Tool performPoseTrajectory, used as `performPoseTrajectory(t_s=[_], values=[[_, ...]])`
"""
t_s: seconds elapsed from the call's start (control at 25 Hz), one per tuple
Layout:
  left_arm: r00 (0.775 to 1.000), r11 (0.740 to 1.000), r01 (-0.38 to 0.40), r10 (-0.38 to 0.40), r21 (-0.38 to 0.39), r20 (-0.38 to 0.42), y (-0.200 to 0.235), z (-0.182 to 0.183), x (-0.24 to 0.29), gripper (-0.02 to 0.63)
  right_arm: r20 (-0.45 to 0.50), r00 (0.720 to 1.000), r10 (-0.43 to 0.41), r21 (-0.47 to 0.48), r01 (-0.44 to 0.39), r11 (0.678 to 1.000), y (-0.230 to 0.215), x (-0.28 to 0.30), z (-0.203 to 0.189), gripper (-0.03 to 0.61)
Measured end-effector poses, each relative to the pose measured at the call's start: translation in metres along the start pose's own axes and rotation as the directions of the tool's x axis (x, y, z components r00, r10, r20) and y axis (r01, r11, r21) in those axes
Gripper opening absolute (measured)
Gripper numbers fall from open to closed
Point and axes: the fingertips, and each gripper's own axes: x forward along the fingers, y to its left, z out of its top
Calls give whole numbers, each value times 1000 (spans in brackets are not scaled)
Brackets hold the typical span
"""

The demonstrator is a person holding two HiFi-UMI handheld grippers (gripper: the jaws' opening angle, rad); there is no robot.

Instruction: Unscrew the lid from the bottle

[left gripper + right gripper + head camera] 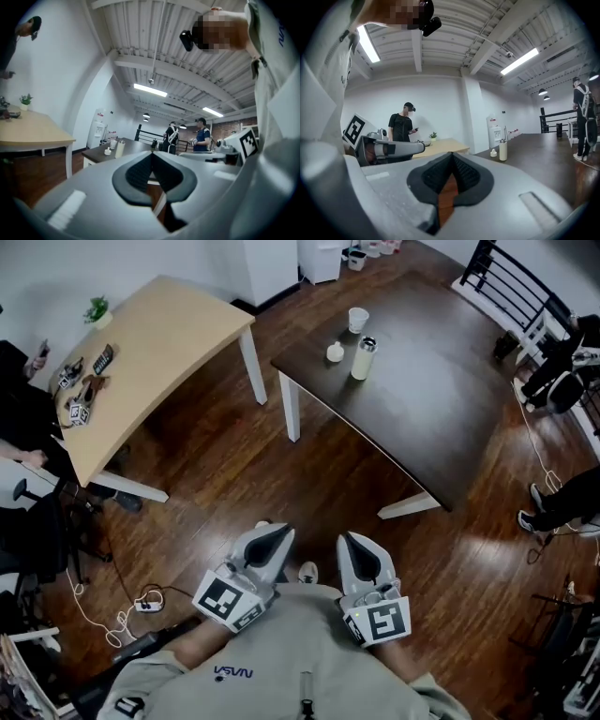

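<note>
Head view: tall pale plastic bottle (363, 362) with silver lid (367, 341) stands on dark brown wooden tabletop (441, 409), well apart from left gripper (270, 542) and right gripper (359, 554).
Left gripper view: jaws clenched, nothing between.
Right gripper view: jaws clenched, empty too.
Risk: closed jaws could bump bottle and tip it over.

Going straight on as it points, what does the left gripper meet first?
Probably the dark table, right of the bottle; only open floor lies before it. The shut left gripper may pass just over the tabletop: depth is unclear.
</note>
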Motion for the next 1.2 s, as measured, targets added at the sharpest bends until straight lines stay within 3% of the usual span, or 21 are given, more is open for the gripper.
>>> performPoseTrajectory(t_s=[0.32, 0.68, 1.2], values=[[1000, 999, -4, 3, 45, 30, -28, 6, -3, 2, -5, 999, 50, -4, -50, 999, 8, -17, -7, -2], [998, 999, -35, 34, 35, 46, -19, 13, -6, 3, -3, 997, 83, -2, -83, 997, 15, -3, 1, -2], [999, 998, -18, 15, 56, 48, -17, 18, -5, 2, 8, 997, 73, -8, -73, 997, 16, 1, 5, -2]])
